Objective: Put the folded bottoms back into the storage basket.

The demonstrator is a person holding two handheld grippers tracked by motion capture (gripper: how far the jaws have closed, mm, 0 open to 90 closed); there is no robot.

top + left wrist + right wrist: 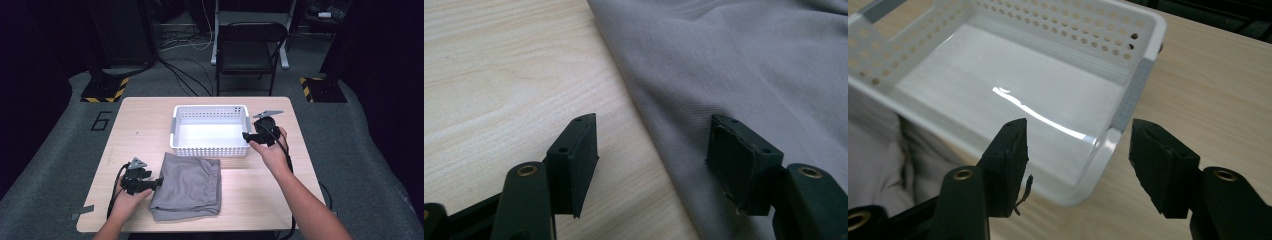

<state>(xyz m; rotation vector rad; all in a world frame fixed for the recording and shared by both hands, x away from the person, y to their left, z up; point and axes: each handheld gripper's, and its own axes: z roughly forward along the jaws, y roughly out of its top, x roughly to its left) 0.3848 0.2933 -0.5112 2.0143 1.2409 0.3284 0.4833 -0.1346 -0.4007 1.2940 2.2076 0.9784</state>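
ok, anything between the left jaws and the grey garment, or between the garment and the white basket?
Nothing visible. The left gripper has open jaws straddling the edge of the folded grey garment, with bare table around it. Only a strip of tabletop separates the garment from the empty white basket. The right gripper hovers, open, at the basket's right corner.

1. A dark numeral "6" (102,120) is seen marked on the grey floor (55,150), left of the worktop (145,112).
2. No other text, label or brand can be read.
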